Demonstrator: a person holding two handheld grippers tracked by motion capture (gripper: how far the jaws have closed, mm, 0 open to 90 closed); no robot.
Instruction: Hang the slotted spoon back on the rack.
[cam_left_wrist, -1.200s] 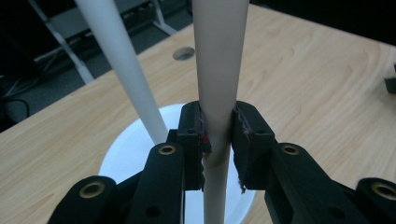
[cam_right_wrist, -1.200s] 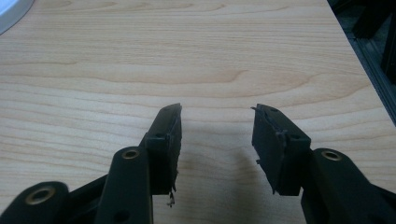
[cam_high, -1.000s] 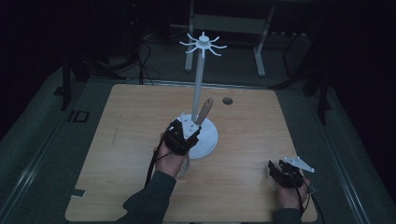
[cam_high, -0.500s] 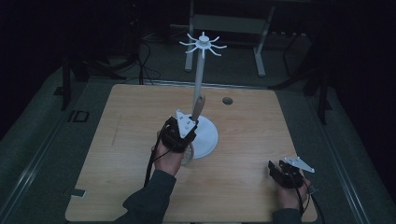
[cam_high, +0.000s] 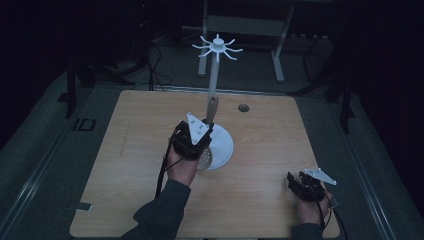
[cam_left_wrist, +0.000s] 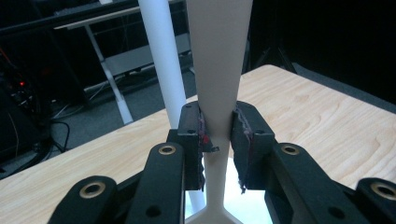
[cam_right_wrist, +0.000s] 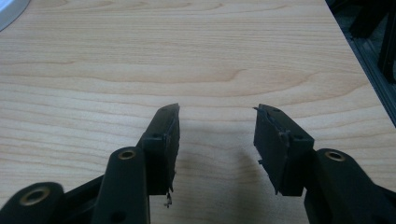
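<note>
Left gripper (cam_high: 204, 131) — raised beside the stand (cam_high: 216, 90) — clamps the utensil handle (cam_left_wrist: 218, 70).

Looks like lab or test room. Dark floor, wood table (cam_high: 125, 165) in middle, loose cables (cam_high: 155, 70) on floor, metal desk frame (cam_high: 245, 25) behind, gear with red light (cam_left_wrist: 21, 84).

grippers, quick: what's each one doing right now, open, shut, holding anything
Left gripper: tongs shut on the handle of a pale utensil, beside the white stand pole.
Right gripper: tongs open, holding nothing, over bare table.
</note>
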